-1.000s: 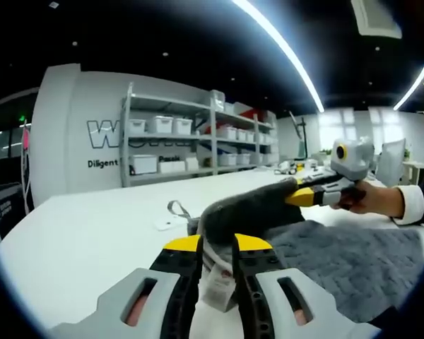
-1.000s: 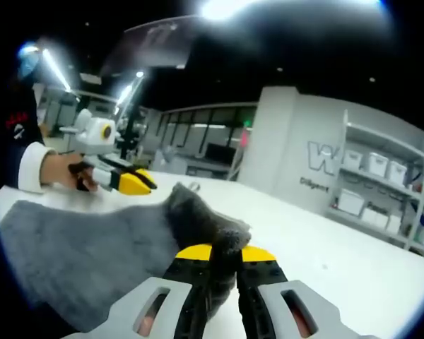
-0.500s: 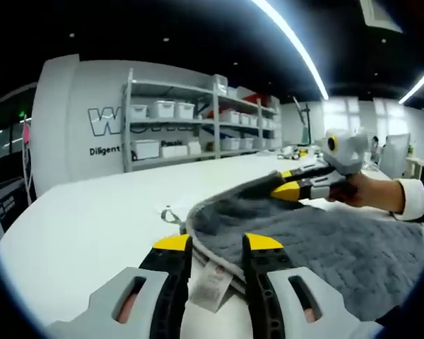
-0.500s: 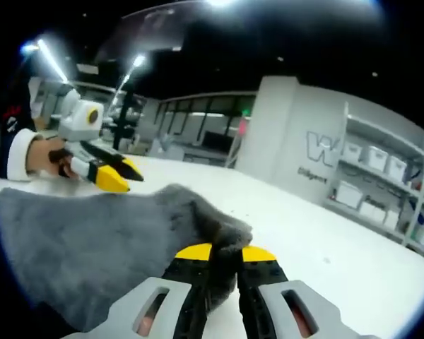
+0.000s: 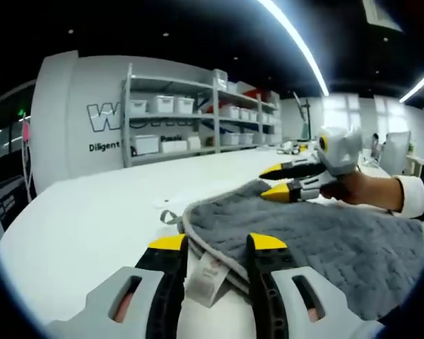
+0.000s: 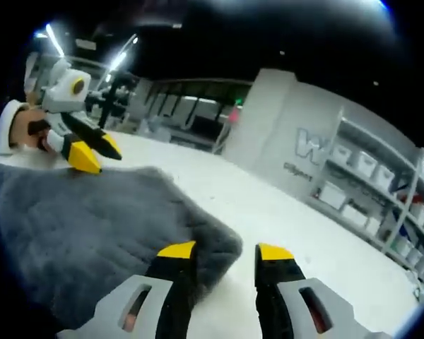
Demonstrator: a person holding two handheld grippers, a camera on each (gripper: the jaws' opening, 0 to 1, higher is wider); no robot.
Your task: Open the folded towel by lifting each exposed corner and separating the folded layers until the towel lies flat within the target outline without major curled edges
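**A:** Start at the jaws. What does each gripper have hold of?

**B:** Nothing. The left gripper [image 5: 217,242] stands parted, its yellow tips straddling the near corner of the grey towel [image 5: 318,240] without pinching it; a white care label [image 5: 205,274] lies between them. The right gripper [image 6: 225,251] is spread too, one tip over the rounded corner, the other over bare table [image 6: 297,212].

**A:** Why sit there, released, just at the corners?

**B:** My guess: the corners are set where they should lie, and letting go leaves the cloth spread flat instead of dragging it.

**A:** And the towel itself?

**B:** Opened out on the white table, between the two grippers, a small hanging loop [image 5: 169,216] at its left edge. I see no outline to check it against. Shelving [image 5: 198,127] with bins stands far behind.
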